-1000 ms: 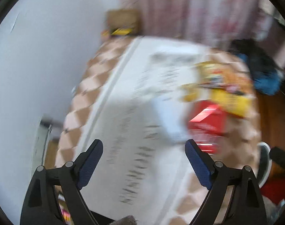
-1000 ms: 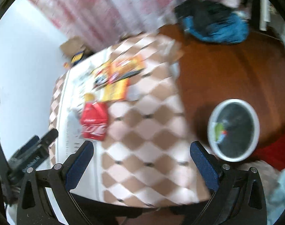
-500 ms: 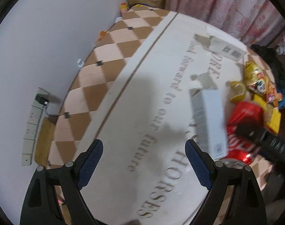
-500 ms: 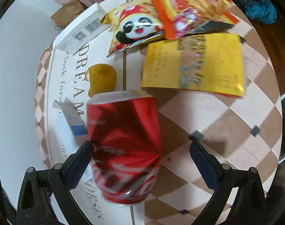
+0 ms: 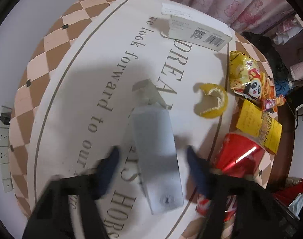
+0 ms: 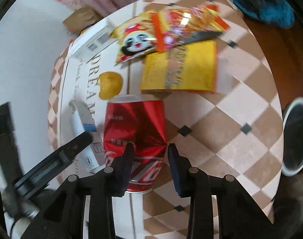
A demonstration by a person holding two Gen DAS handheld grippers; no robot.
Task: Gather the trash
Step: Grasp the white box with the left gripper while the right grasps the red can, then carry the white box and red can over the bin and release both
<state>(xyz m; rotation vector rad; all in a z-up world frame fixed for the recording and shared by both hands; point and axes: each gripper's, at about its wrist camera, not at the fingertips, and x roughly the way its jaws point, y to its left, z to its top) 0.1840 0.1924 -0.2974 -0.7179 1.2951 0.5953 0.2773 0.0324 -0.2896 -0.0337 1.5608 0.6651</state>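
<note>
Jaws of both grippers have just been closing: the left gripper (image 5: pixel 151 159) narrows around the slim white rectangular carton (image 5: pixel 157 155), pads apparently short of it, while at its three o'clock the right gripper (image 6: pixel 149 151) pinches the crushed red soda can (image 6: pixel 134 131), readying both for binning.

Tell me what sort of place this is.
Probably a room in a home: pink floral curtains, a wooden floor, and a checkered tablecloth strewn with snack wrappers.
</note>
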